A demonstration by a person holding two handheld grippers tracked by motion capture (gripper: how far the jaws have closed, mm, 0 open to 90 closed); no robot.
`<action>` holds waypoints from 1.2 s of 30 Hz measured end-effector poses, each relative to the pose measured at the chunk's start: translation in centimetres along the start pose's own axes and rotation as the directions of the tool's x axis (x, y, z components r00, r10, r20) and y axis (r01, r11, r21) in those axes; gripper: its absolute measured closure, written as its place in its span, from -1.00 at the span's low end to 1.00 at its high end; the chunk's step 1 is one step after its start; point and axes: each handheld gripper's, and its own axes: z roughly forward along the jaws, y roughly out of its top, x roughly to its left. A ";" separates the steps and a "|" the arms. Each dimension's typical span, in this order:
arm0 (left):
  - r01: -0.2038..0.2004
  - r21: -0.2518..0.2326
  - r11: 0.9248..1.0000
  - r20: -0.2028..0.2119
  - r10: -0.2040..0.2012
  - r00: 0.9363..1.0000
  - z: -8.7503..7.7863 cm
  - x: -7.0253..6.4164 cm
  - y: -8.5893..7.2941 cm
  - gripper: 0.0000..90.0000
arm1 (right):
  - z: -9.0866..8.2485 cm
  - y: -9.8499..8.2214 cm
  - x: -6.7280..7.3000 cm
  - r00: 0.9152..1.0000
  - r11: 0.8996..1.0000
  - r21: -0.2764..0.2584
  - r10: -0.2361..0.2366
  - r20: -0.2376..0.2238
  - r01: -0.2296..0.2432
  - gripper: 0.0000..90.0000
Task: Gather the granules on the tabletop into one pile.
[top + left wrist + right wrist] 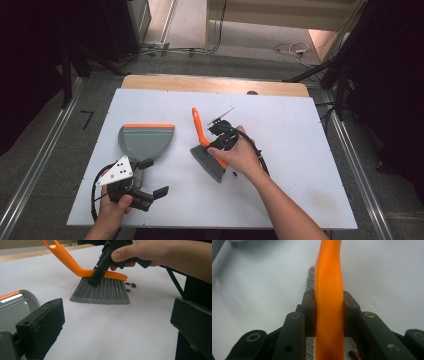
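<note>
One smooth orange plastic brush, grey fanned bristles, clamped in right tool; left tool gaping, empty; three small red beans; one grey dustpan.

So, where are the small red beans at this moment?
In the left gripper view, the red beans lie on the white table, just behind the brush bristles, at their right end, below the right gripper.

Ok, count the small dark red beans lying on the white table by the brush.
3 small dark red beans: two side by side just behind the grey-bristled orange brush, one nearer its bristle edge. Others may be hidden behind the bristles.
</note>
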 end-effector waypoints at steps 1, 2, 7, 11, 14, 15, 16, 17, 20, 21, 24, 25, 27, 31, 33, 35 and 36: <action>0.000 0.000 1.000 0.000 0.000 1.000 0.0 0.0 0.0 -1.00 | 0.0 0.0 0.0 1.000 1.000 0.000 0.000 0.000 0.000 0.51; 0.000 -0.001 1.000 0.001 0.000 1.000 0.0 0.0 0.0 -1.00 | -0.2 -0.1 -0.5 1.000 1.000 -0.004 0.018 0.012 -0.018 0.51; -0.003 0.004 1.000 0.001 0.003 1.000 0.0 -0.1 0.0 -1.00 | -0.7 -0.6 -1.6 0.998 0.998 -0.016 0.056 0.026 -0.056 0.51; -0.003 0.003 1.000 0.001 0.003 1.000 0.0 -0.1 0.0 -1.00 | -0.9 -0.8 -2.1 0.997 0.997 -0.022 0.070 0.028 -0.069 0.50; -0.002 0.001 1.000 0.000 0.002 1.000 0.0 -0.1 0.0 -1.00 | -1.0 -1.1 -2.5 0.996 0.996 -0.025 0.085 0.030 -0.084 0.50; -0.002 0.001 1.000 0.000 0.002 1.000 0.0 -0.1 0.0 -1.00 | -1.1 -1.2 -2.6 0.995 0.995 -0.026 0.093 0.031 -0.092 0.50; -0.002 0.002 1.000 0.001 0.002 1.000 0.0 -0.1 0.0 -1.00 | -1.1 -1.3 -2.8 0.995 0.996 -0.028 0.091 0.029 -0.090 0.50; -0.002 0.003 1.000 0.000 0.002 1.000 0.1 -0.1 0.0 -1.00 | -1.2 -1.3 -2.9 0.994 0.995 -0.028 0.101 0.034 -0.100 0.50; -0.002 0.003 1.000 0.000 0.002 1.000 0.1 -0.1 0.0 -1.00 | -1.4 -1.5 -3.3 0.993 0.994 -0.033 0.109 0.036 -0.108 0.50; -0.003 0.003 1.000 0.000 0.003 1.000 0.1 -0.1 0.0 -1.00 | -1.5 -1.6 -3.4 0.993 0.993 -0.033 0.112 0.036 -0.111 0.50; -0.002 0.004 1.000 0.000 0.002 1.000 0.1 -0.1 0.0 -1.00 | -1.7 -1.8 -3.7 0.992 0.992 -0.038 0.121 0.042 -0.120 0.50; -0.002 0.004 1.000 0.000 0.002 1.000 0.1 -0.1 0.0 -1.00 | -1.7 -1.8 -3.8 0.991 0.991 -0.038 0.128 0.043 -0.126 0.50; -0.001 0.004 1.000 0.000 0.001 1.000 0.1 -0.1 0.0 -1.00 | -1.8 -2.0 -4.1 0.990 0.991 -0.041 0.131 0.044 -0.129 0.50; -0.003 0.006 1.000 0.000 0.003 1.000 0.1 -0.1 0.0 -1.00 | -2.0 -2.2 -4.5 0.989 0.989 -0.044 0.143 0.046 -0.141 0.50; -0.002 0.004 1.000 0.003 0.002 1.000 0.2 -0.1 0.0 -1.00 | -2.1 -2.3 -4.7 0.988 0.988 -0.048 0.146 0.047 -0.144 0.50; -0.004 0.004 1.000 0.005 0.004 1.000 0.2 -0.1 0.0 -1.00 | -2.2 -2.4 -4.9 0.987 0.987 -0.049 0.153 0.047 -0.151 0.50; -0.003 0.004 1.000 0.005 0.003 1.000 0.2 -0.1 0.0 -1.00 | -2.2 -2.4 -5.0 0.987 0.987 -0.049 0.156 0.048 -0.154 0.50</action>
